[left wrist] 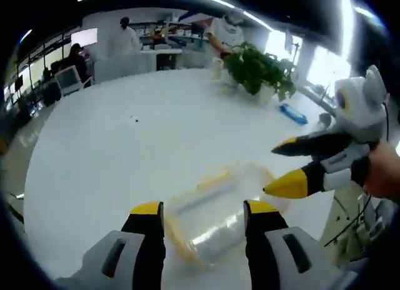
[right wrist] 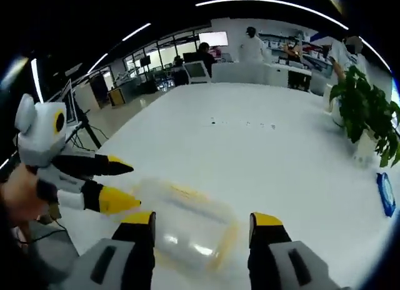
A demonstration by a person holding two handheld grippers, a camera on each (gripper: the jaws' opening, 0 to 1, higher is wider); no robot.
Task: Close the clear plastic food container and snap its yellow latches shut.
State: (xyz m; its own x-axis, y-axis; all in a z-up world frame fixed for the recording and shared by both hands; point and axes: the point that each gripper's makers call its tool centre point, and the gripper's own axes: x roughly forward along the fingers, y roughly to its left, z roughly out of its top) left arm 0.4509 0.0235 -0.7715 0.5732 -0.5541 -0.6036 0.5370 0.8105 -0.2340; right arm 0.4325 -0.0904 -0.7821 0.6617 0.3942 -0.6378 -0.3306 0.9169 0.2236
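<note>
Container (left wrist: 219, 209) — clear plastic, rounded, yellow-trimmed.

Your right gripper (right wrist: 203, 224): jaws apart, either side of clear container (right wrist: 181, 230) | your left gripper (right wrist: 112, 184): jaws parted, yellow tip at container's left edge | white table (right wrist: 250, 152) | potted plant (right wrist: 365, 115) far right

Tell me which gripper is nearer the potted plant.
Right gripper: it sits on the potted plant's side of the clear container. Left gripper is on the far side.
</note>
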